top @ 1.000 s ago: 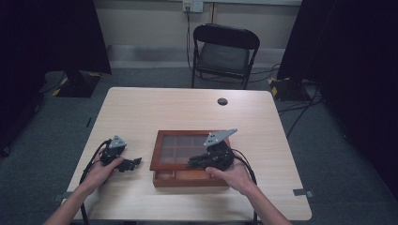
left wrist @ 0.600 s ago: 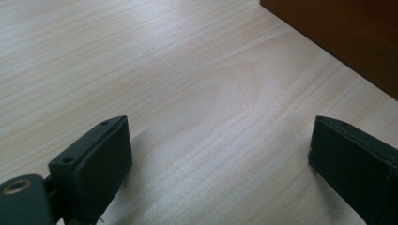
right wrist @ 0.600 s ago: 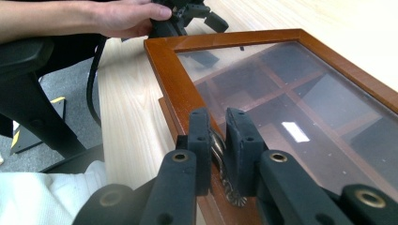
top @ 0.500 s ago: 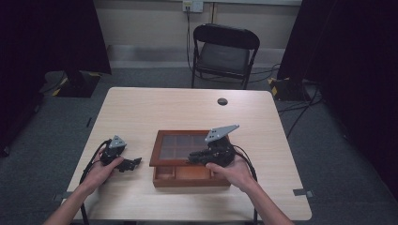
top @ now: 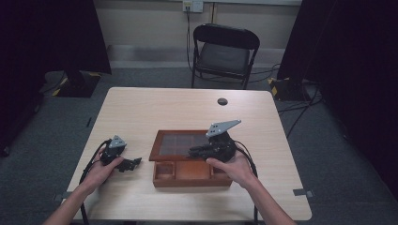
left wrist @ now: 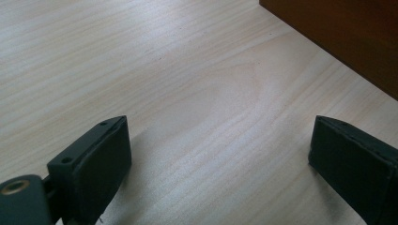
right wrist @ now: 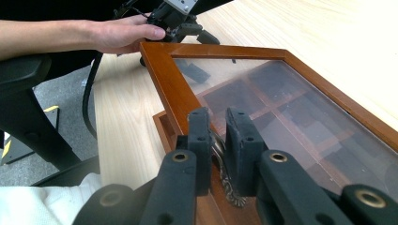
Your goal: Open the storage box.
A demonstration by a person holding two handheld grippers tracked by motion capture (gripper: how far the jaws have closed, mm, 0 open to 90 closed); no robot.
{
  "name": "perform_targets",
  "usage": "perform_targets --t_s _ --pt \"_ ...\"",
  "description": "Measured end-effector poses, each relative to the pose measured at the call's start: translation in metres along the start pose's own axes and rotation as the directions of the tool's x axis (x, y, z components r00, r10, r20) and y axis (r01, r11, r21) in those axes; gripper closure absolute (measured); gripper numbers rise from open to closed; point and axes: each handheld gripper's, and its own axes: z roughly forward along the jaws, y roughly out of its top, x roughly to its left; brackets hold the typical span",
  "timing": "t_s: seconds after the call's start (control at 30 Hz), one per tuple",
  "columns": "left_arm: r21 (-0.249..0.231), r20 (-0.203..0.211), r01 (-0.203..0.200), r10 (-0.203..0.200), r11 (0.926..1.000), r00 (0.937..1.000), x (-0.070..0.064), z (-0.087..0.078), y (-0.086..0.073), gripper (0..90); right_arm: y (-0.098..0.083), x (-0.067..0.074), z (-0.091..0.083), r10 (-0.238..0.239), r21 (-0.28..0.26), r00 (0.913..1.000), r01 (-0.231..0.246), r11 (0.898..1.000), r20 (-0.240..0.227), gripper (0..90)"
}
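Note:
A wooden box (top: 190,181) with a glass-paned lid (top: 176,143) sits at the middle of the table. The lid is tilted up at its front edge, and open compartments show below it. My right gripper (top: 195,151) is shut on a small metal latch (right wrist: 224,173) at the lid's front rim (right wrist: 169,79), with both pads (right wrist: 199,129) pressing on it. To the left of the box, my left gripper (top: 133,163) rests on the tabletop. Its jaws stand wide open (left wrist: 220,140) with bare wood between them, and the box's side (left wrist: 347,37) lies just ahead of it.
A small black round object (top: 222,101) lies near the table's far edge. A black folding chair (top: 220,51) stands beyond the table. Cables trail from both grippers over the near edge. Bare tabletop (top: 155,110) stretches behind and left of the box.
My right gripper has shifted slightly left and up with the lid's front edge in its grip. The left hand and gripper have stayed put.

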Motion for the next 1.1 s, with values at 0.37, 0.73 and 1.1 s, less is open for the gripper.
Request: perform_targets --t_s 0.37,0.73,1.1 --pt "-0.005 0.001 0.0 0.0 1.0 1.0 0.0 0.0 0.0 5.4 0.006 -0.001 -0.003 0.005 -0.011 0.9999 -0.005 1.0 0.015 81.4" --pt "-0.005 -0.001 -0.001 0.001 1.0 1.0 0.0 0.0 0.0 5.3 0.013 -0.003 -0.006 0.011 -0.028 0.9997 -0.011 1.0 0.023 81.4" --pt "0.002 -0.004 -0.013 0.013 0.9999 0.9999 0.001 0.0 0.0 5.3 0.019 -0.003 -0.005 0.007 -0.037 0.9996 -0.006 0.999 0.028 81.7"
